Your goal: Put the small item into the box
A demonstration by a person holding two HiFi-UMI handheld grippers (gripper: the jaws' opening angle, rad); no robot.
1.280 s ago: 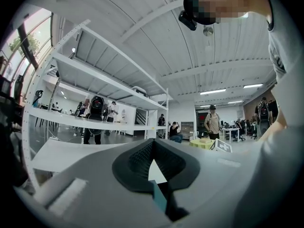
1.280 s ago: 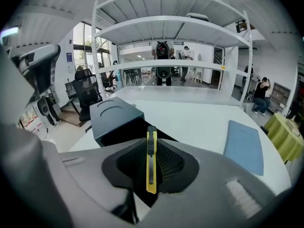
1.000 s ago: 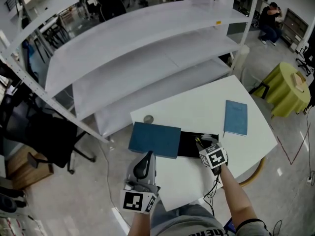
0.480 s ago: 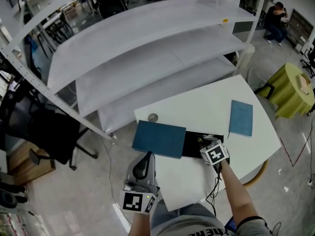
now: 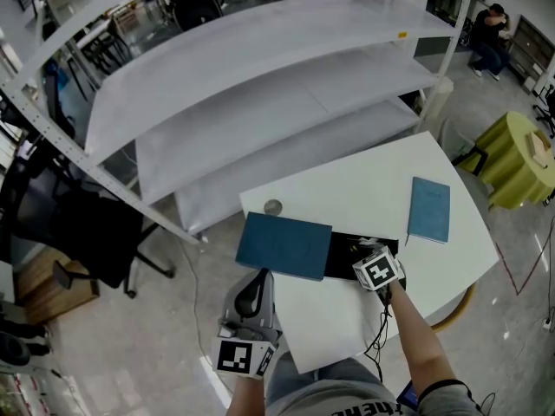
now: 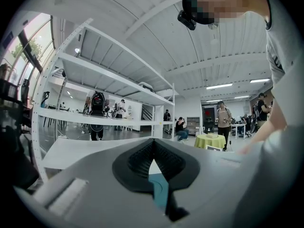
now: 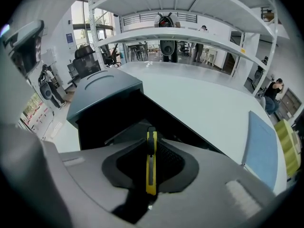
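Firmly, right gripper (image 7: 151, 133) clamps yellow knife (image 7: 151, 171) at black box (image 7: 107, 115); left gripper (image 6: 153, 144) closed, empty.

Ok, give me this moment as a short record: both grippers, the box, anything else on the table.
right gripper: shut on a yellow cutter, above the open black box
left gripper: shut, empty, short of the table
lid: teal, at the box's left
also on table: blue notebook, small grey disc
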